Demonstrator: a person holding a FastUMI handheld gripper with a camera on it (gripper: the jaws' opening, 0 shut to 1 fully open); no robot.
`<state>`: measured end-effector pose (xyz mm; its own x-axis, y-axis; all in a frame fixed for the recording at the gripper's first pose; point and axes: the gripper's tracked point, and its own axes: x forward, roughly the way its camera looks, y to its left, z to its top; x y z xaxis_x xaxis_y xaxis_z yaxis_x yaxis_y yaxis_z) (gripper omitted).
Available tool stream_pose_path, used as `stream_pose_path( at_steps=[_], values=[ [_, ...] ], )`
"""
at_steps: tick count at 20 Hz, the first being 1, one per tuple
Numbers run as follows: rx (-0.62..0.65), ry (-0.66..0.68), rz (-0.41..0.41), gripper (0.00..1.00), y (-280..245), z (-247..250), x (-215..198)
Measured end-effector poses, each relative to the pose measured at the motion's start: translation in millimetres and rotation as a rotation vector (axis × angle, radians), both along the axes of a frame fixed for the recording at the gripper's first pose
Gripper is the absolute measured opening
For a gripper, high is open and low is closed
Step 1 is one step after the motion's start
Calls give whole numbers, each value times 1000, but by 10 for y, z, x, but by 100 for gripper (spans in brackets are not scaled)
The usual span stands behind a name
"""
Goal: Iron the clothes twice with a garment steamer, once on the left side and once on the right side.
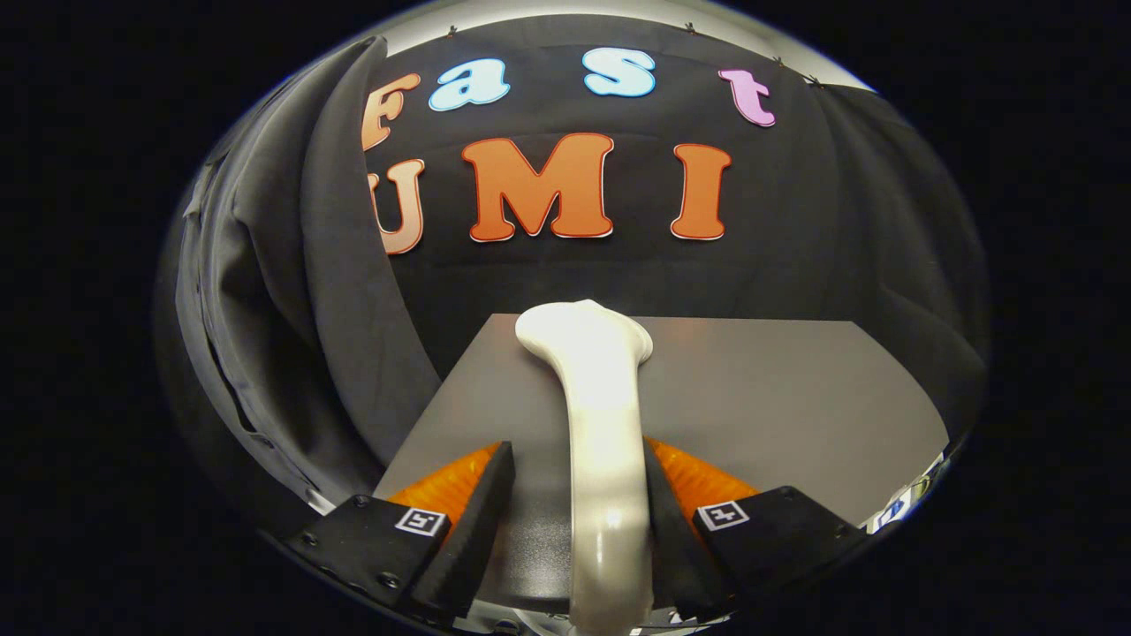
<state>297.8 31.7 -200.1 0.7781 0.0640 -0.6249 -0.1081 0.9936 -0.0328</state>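
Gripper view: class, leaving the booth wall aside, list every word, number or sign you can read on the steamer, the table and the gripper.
Steamer: no text shows on it.
Table: none.
Gripper: one square marker by each finger, a pattern, not words. The steamer's handle stands between the fingers, with a gap at the left one.
Blue-and-white scrap past the table's edge: too blurred to read.

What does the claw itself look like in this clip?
The claw has two wedge-shaped fingers on blocky black mounts fastened with small screws. Each mount carries a square black-and-white marker tag. No cables or sleeves are visible.
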Motion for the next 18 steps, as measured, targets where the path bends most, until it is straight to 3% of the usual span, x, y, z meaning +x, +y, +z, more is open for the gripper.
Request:
stream_pose_path(
  at_steps=[3, 6, 10, 18],
  values=[
    [39, -40, 28, 80, 4, 35, 1],
    [55, -51, 47, 49, 70, 45, -95],
    [63, -91, 19, 43, 42, 83, -171],
    [155, -236, 24, 43, 110, 342, -584]
  ],
)
